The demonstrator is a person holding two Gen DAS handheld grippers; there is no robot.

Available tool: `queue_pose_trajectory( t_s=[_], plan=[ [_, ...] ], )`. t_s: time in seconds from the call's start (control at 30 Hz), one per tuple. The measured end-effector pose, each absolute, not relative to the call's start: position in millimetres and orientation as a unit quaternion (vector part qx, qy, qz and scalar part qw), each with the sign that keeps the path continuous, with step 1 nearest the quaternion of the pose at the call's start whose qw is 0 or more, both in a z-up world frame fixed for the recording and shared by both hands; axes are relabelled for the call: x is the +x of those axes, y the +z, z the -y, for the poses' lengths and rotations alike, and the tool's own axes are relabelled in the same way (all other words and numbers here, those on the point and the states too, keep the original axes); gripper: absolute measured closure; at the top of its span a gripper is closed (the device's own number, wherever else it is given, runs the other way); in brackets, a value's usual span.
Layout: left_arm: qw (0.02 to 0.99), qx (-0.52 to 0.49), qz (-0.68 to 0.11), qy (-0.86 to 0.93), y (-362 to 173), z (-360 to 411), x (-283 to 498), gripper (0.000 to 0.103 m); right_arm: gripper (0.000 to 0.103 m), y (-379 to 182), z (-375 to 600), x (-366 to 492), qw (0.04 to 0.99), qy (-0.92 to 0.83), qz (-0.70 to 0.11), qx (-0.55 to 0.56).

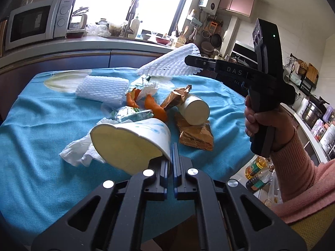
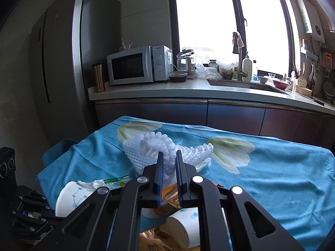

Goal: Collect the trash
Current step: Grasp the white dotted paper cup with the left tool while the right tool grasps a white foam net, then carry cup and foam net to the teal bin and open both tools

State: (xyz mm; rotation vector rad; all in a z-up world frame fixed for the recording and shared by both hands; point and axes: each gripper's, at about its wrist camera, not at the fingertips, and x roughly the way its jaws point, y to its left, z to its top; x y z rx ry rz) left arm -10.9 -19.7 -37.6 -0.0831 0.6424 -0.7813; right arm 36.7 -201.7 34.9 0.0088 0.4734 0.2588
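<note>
White foam netting (image 1: 169,61) hangs pinched in my right gripper (image 1: 189,59), lifted clear above the blue tablecloth (image 1: 41,129); in the right wrist view the same net (image 2: 159,148) bunches between the two fingers, which stand narrow around it.

My left gripper (image 1: 172,156) is closed on the rim of a paper cup (image 1: 134,140), the wall of the cup squeezed between its fingers. The cup lies on its side, mouth toward my camera, at the near edge of the pile.

Just beside the cup on its left sits a crumpled white tissue (image 1: 77,150). Behind it I see a green and silver wrapper (image 1: 134,114), orange peel (image 1: 155,108) and a second foam sleeve (image 1: 102,87) lying flat on the cloth. To the right, a second paper cup (image 1: 195,108) lies tipped over, resting on a flat gold wrapper (image 1: 195,136), with a crumpled gold wrapper (image 1: 175,98) touching its far side.

Beyond the table runs the kitchen counter (image 2: 188,90), carrying a microwave (image 2: 138,64) near the fridge (image 2: 62,52), with the sink (image 2: 240,83) under the bright window.
</note>
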Motion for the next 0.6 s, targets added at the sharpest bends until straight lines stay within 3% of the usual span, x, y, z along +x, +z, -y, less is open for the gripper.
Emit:
queue_pose_trajectory(
  t_s=[0.33,0.6],
  plan=[
    [0.919,-0.051,-0.24,-0.307,12.0,-58.5,-20.5,0.099,0.093,52.5,137.1,43.5,0.936,0.255,-0.238,0.041],
    [0.952,-0.066,-0.253,-0.158,14.6,-163.6,11.6,0.099,0.093,43.2,29.0,85.4,0.892,0.359,-0.275,0.023]
  ],
)
